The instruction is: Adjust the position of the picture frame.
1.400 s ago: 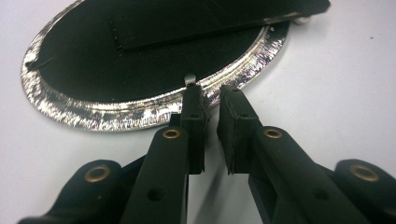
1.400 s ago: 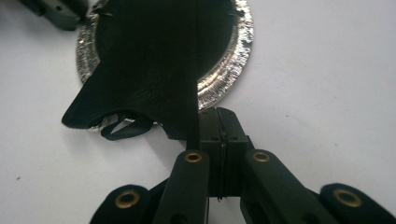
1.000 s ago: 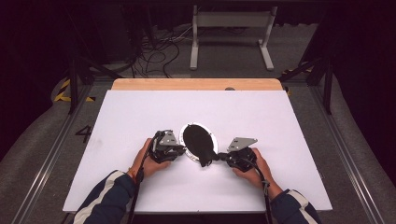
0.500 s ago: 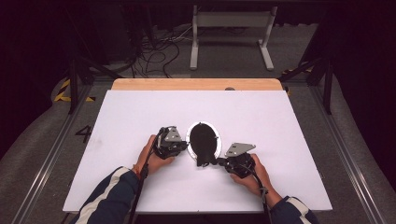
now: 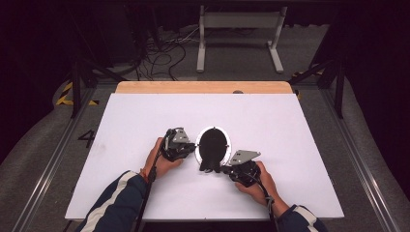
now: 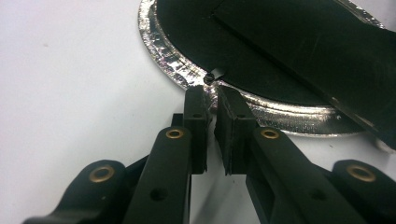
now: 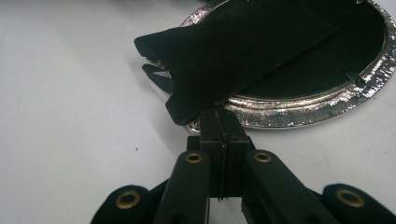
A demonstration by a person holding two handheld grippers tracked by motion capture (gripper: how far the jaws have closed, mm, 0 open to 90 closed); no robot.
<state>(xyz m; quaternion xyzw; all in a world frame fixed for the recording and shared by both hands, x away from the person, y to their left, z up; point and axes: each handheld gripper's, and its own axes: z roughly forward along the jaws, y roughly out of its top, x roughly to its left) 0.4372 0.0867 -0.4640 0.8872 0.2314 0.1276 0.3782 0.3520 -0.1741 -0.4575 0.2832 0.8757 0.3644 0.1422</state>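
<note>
An oval silver picture frame (image 5: 213, 145) lies face down on the white table, its black back up. A black stand flap (image 7: 233, 60) is raised off the back. My right gripper (image 5: 221, 169) is at the frame's near end, and its jaws (image 7: 218, 114) are shut on the lower edge of that flap. My left gripper (image 5: 193, 146) is at the frame's left rim. Its jaws (image 6: 210, 93) stand a narrow slit apart over the silver rim (image 6: 177, 74), just short of a small black clip (image 6: 208, 77), with nothing pressed between them.
The white table top (image 5: 290, 125) has bare room on every side of the frame. A wooden strip (image 5: 203, 87) runs along its far edge. Beyond it are cables and a metal stand (image 5: 239, 29) on the floor. Rails flank the table.
The frame has slid slightly to the right. The left gripper has followed it and the right gripper has drawn back a little toward the near edge.
</note>
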